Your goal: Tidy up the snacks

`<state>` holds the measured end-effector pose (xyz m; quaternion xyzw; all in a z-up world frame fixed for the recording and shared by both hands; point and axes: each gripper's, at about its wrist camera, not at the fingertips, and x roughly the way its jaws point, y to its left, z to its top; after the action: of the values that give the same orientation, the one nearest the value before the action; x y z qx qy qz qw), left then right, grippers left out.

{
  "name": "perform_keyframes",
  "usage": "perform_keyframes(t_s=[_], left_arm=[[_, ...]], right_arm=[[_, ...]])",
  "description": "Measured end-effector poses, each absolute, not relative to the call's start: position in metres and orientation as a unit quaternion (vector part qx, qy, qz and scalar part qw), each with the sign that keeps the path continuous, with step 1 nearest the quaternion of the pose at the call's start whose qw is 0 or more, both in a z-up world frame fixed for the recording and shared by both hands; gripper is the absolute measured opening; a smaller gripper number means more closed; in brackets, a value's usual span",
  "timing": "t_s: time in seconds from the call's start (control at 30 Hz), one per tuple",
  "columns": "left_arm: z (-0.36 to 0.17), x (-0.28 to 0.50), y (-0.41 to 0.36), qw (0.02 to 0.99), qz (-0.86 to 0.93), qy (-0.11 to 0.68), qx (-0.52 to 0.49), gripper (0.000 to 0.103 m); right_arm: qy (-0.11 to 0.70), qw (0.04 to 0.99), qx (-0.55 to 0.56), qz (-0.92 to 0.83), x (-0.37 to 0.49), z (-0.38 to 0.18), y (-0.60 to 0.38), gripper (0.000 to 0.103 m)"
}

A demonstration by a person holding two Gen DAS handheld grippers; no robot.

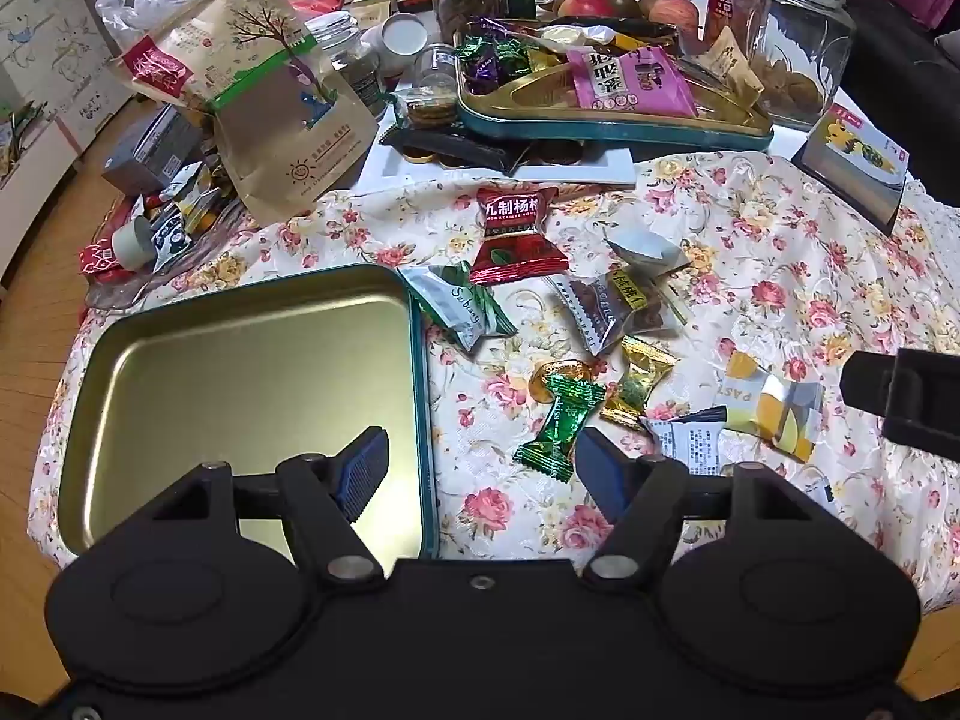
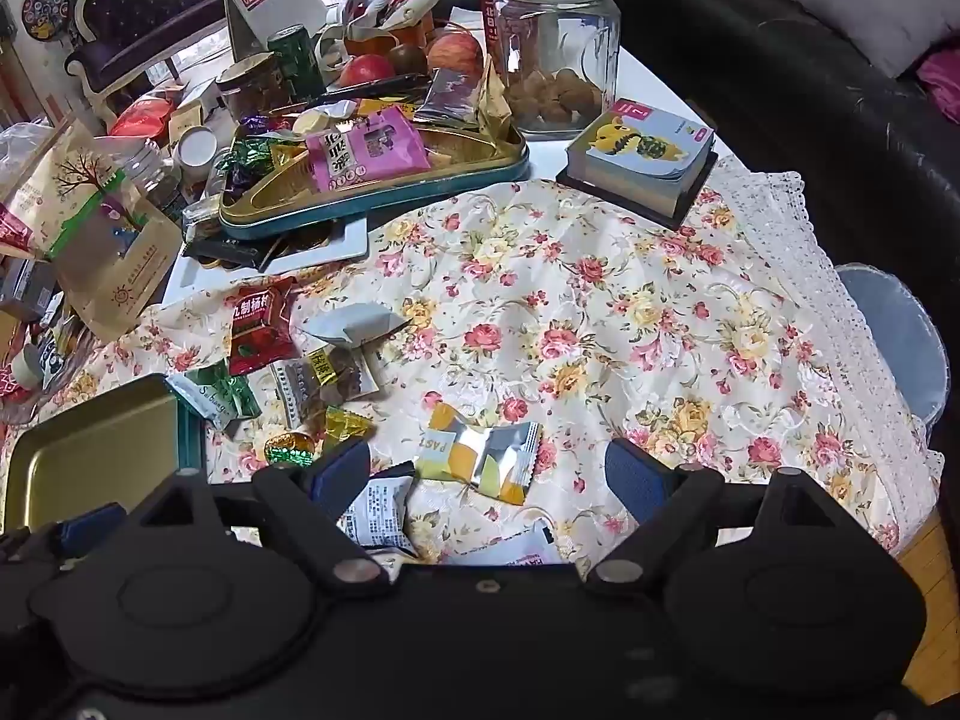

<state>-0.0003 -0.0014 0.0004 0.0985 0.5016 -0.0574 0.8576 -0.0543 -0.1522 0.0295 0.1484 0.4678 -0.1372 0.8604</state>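
While both grippers hang spread and empty, left gripper (image 1: 480, 468) straddles gold tin (image 1: 240, 372) edge beside green candy (image 1: 561, 423); right gripper (image 2: 489, 474) frames yellow pastry packet (image 2: 480, 459); loose snacks beyond on floral cloth (image 2: 600, 312).

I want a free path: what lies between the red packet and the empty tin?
In the left wrist view, a silver-green packet lies between the red packet and the tin.

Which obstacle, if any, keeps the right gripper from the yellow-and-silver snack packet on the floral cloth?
Probably none: the right gripper is open, and the yellow-and-silver snack packet lies flat between its fingers, uncovered.
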Motion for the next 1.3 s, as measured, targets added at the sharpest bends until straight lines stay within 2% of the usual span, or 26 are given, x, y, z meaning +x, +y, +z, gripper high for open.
perform_keyframes(t_s=[1.3], left_arm=[[-0.0027,-0.0006,-0.0006,0.857,-0.054,0.504,0.095,0.07]], right_arm=[[0.465,0.862,0.151,-0.135,-0.0558,0.0314,-0.1536,0.09]])
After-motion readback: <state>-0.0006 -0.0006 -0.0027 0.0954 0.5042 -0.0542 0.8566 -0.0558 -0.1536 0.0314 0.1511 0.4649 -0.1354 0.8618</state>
